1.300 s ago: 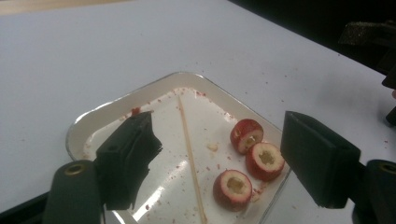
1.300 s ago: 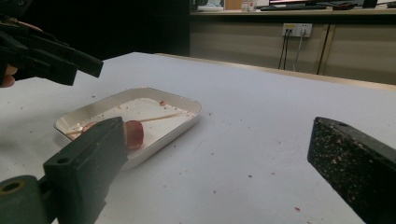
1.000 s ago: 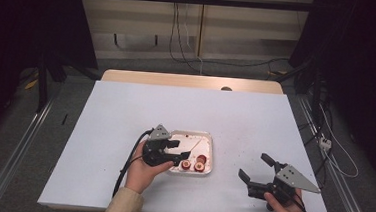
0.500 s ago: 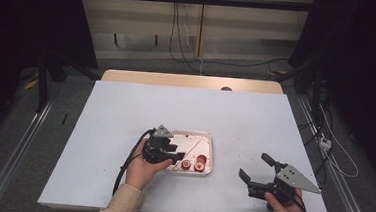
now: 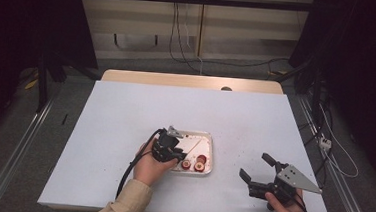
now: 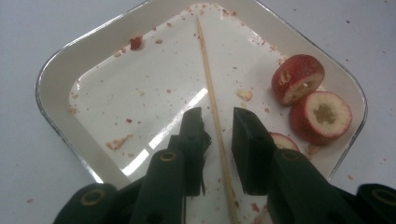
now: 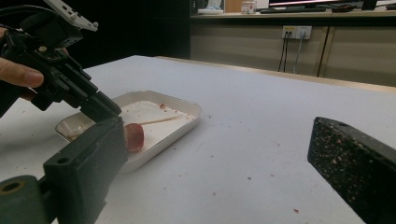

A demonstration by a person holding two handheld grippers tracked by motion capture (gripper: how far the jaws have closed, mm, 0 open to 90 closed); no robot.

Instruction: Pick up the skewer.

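Closing on skewer point(image 6: 211, 88): left hand-held gripper point(image 6: 218, 135) has been narrowing, jaws straddling the stick, not yet pinching. Skewer lies flat in tray point(image 6: 60, 70) beside fruit slices point(image 6: 310, 95). Advice: centre the pads, press down gently. Right hand-held gripper point(image 5: 257, 170) spread, idle on bench point(image 5: 126, 106)

On the table point(image 5: 125, 111) there is one white tray point(image 6: 60, 70). Inside it lies one thin wooden skewer point(image 6: 210, 84). I count three round red fruit slices point(image 6: 322, 116) in the tray, but the third one is half hidden behind a jaw, so it could be only a fragment. There are two grippers, the left gripper point(image 6: 218, 140) and the right gripper point(image 5: 261, 170).
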